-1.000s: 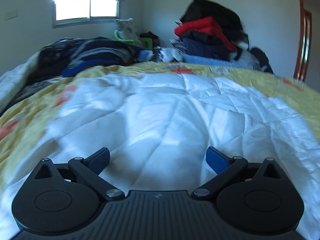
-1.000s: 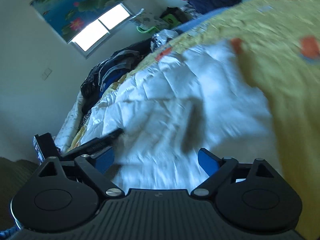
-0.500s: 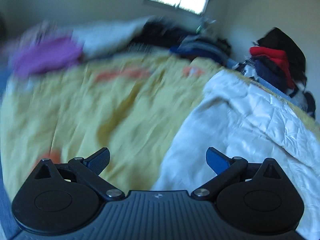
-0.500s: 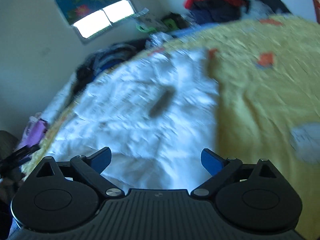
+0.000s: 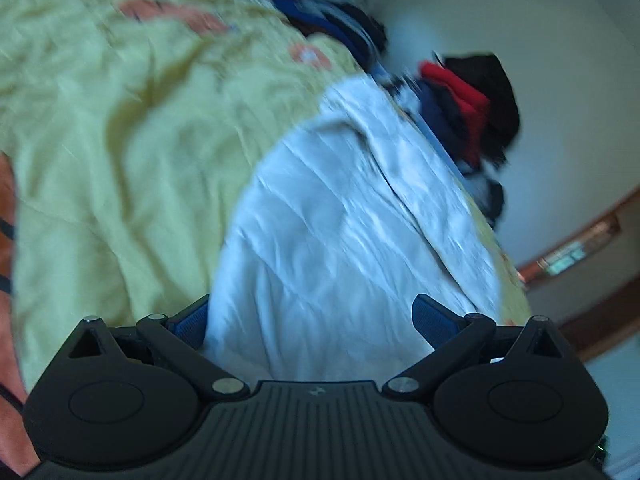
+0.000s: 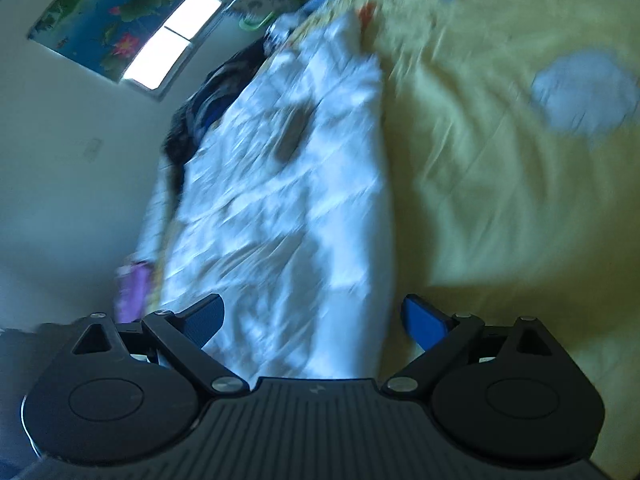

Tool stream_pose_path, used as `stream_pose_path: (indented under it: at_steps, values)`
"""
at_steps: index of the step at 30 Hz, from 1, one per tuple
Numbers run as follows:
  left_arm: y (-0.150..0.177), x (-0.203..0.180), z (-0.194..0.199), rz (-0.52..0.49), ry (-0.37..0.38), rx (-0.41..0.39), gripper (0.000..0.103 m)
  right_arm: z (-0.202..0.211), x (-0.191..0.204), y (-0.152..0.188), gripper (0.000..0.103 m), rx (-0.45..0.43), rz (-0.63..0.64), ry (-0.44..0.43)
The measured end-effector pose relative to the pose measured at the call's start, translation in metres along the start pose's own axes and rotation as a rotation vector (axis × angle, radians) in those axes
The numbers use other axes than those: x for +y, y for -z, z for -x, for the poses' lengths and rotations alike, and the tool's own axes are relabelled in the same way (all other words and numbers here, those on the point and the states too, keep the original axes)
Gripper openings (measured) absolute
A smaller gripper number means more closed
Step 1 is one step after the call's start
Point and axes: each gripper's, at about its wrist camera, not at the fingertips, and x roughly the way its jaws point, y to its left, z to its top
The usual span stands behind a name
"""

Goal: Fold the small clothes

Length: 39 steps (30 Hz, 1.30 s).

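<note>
— Where is the garment (image 5: 340, 232) lying?
— On the bedspread (image 5: 120, 140), spreading right of its bare stretch in the left wrist view.
— And far off?
— A clothes pile (image 5: 468, 108) is sitting at the far right, against the wall (image 5: 560, 80).

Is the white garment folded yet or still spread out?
Spread out: the white garment lies flat and wrinkled across the yellow bedspread, with no finished fold visible.

A home bedroom: a bed with a yellow bedspread (image 5: 120, 128) ahead of the fingers, clothes piles (image 5: 472, 108) beyond.
</note>
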Motion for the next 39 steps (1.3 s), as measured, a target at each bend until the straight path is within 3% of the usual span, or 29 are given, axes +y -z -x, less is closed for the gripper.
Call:
stream_pose_path:
  at_steps: [3, 5, 6, 7, 8, 9, 11, 13, 15, 17, 19, 20, 21, 23, 24, 28, 32, 39]
  values:
    - [0.004, 0.000, 0.000, -0.021, 0.004, 0.013, 0.103, -0.003, 0.002, 0.008, 0.099, 0.014, -0.009, -0.046]
    - [0.005, -0.001, 0.001, -0.014, -0.004, 0.022, 0.102, -0.004, 0.002, 0.010, 0.087, 0.010, -0.047, -0.072]
    - [0.005, -0.003, 0.001, -0.014, -0.008, 0.028, 0.102, -0.004, -0.002, 0.011, 0.059, 0.003, -0.079, -0.093]
    - [0.005, -0.003, 0.002, -0.016, -0.007, 0.036, 0.102, -0.007, -0.007, 0.012, 0.020, 0.014, -0.108, -0.111]
    - [0.005, -0.004, 0.002, -0.022, -0.003, 0.046, 0.101, -0.012, -0.011, 0.014, 0.012, 0.030, -0.133, -0.098]
    - [0.006, -0.005, 0.002, -0.030, 0.005, 0.056, 0.101, -0.014, -0.014, 0.016, 0.018, 0.035, -0.141, -0.077]
    - [0.008, -0.005, 0.003, -0.035, 0.025, 0.076, 0.099, -0.020, -0.020, 0.022, 0.017, 0.060, -0.169, -0.075]
    - [0.010, -0.005, 0.004, -0.045, 0.007, 0.079, 0.089, -0.022, -0.023, 0.026, 0.017, 0.061, -0.204, -0.116]
    - [0.012, -0.005, 0.004, -0.054, -0.032, 0.081, 0.058, -0.020, -0.026, 0.028, 0.020, 0.050, -0.237, -0.147]
    - [0.013, -0.003, 0.003, -0.059, -0.056, 0.092, 0.042, -0.018, -0.030, 0.029, 0.024, 0.040, -0.280, -0.169]
    - [0.012, -0.001, 0.003, -0.057, -0.077, 0.101, 0.031, -0.016, -0.032, 0.028, 0.035, 0.028, -0.308, -0.190]
    - [0.012, 0.000, 0.002, -0.054, -0.089, 0.111, 0.018, -0.015, -0.031, 0.029, 0.036, 0.020, -0.309, -0.200]
    - [0.013, 0.000, 0.002, -0.053, -0.095, 0.116, 0.012, -0.015, -0.029, 0.030, 0.035, 0.013, -0.302, -0.200]
    - [0.015, -0.003, 0.003, -0.079, -0.112, 0.108, 0.008, -0.015, -0.024, 0.032, 0.025, -0.003, -0.264, -0.185]
    - [0.016, -0.006, 0.006, -0.088, -0.117, 0.106, 0.007, -0.014, -0.022, 0.034, 0.012, -0.010, -0.243, -0.169]
    - [0.018, -0.022, 0.024, -0.112, -0.064, 0.085, 0.006, -0.008, -0.012, 0.035, 0.011, -0.050, -0.210, -0.157]
    - [0.018, -0.038, 0.044, -0.127, -0.008, 0.060, 0.006, 0.010, 0.009, 0.030, 0.011, -0.094, -0.182, -0.239]
    - [0.030, -0.054, 0.077, -0.151, 0.088, 0.061, 0.005, 0.057, 0.035, 0.036, 0.011, -0.127, -0.119, -0.288]
